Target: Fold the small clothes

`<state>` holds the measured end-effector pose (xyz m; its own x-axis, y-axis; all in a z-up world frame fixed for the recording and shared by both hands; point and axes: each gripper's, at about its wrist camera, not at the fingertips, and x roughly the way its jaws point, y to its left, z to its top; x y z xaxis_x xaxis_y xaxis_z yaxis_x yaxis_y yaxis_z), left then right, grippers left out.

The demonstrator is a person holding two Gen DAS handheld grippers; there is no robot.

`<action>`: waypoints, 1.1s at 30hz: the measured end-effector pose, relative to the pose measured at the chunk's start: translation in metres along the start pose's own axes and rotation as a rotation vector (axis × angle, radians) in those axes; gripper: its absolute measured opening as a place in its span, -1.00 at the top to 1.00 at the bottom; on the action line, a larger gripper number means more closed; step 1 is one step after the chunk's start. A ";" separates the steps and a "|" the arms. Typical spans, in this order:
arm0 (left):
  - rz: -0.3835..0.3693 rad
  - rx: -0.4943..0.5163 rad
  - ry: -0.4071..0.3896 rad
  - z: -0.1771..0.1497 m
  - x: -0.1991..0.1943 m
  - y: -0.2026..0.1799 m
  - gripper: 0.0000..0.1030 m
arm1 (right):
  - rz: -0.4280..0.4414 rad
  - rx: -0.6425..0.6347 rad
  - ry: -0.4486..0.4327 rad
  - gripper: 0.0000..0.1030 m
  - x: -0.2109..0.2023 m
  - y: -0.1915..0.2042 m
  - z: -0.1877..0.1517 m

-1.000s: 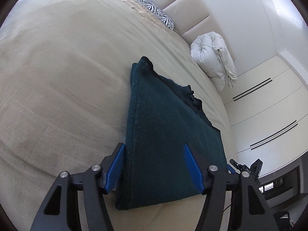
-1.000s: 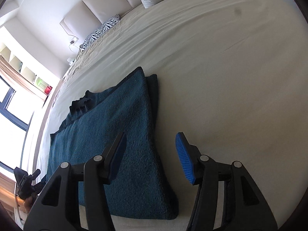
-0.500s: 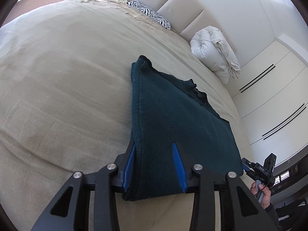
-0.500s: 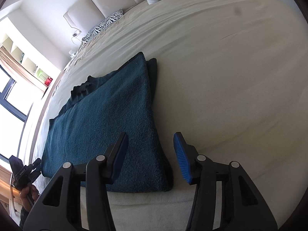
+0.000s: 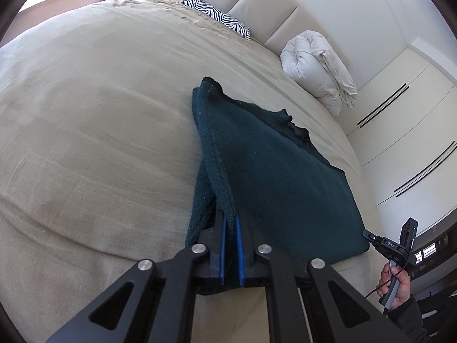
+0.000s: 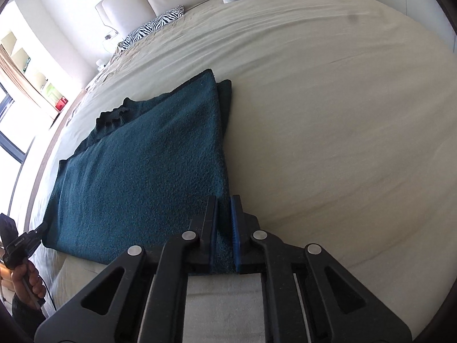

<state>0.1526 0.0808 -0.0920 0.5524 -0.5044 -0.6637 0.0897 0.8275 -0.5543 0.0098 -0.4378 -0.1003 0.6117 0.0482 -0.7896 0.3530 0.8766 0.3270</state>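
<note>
A dark teal knitted garment (image 5: 274, 177) lies folded flat on the beige bed (image 5: 85, 131). My left gripper (image 5: 230, 221) is shut on its near left corner, and the pinched edge stands up in a ridge between the blue pads. In the right wrist view the same garment (image 6: 148, 160) spreads to the left, and my right gripper (image 6: 225, 200) is shut on its near right corner. Each view shows the other gripper in a hand, at the lower right (image 5: 397, 253) and the lower left (image 6: 20, 245).
A zebra-print pillow (image 5: 220, 17) and a rolled white duvet (image 5: 320, 65) lie at the padded headboard (image 5: 268, 5). White wardrobe doors (image 5: 405, 131) stand to the right of the bed. Shelves and a window (image 6: 17, 91) are on the far left.
Both grippers went from wide open around the garment's near corners to shut on them. The left corner is now bunched up into a raised ridge.
</note>
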 end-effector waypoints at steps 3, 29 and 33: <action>0.005 0.006 0.000 0.000 -0.001 -0.001 0.85 | -0.024 -0.024 -0.017 0.90 -0.007 0.006 -0.002; 0.012 -0.008 0.044 -0.013 -0.004 0.023 0.86 | 0.035 0.099 -0.036 0.90 -0.016 -0.026 -0.034; 0.009 -0.022 0.043 -0.014 -0.002 0.024 0.86 | 0.033 0.095 -0.031 0.90 -0.016 -0.026 -0.036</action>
<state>0.1422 0.0986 -0.1106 0.5166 -0.5076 -0.6896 0.0664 0.8266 -0.5588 -0.0341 -0.4442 -0.1150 0.6454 0.0599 -0.7615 0.3971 0.8253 0.4015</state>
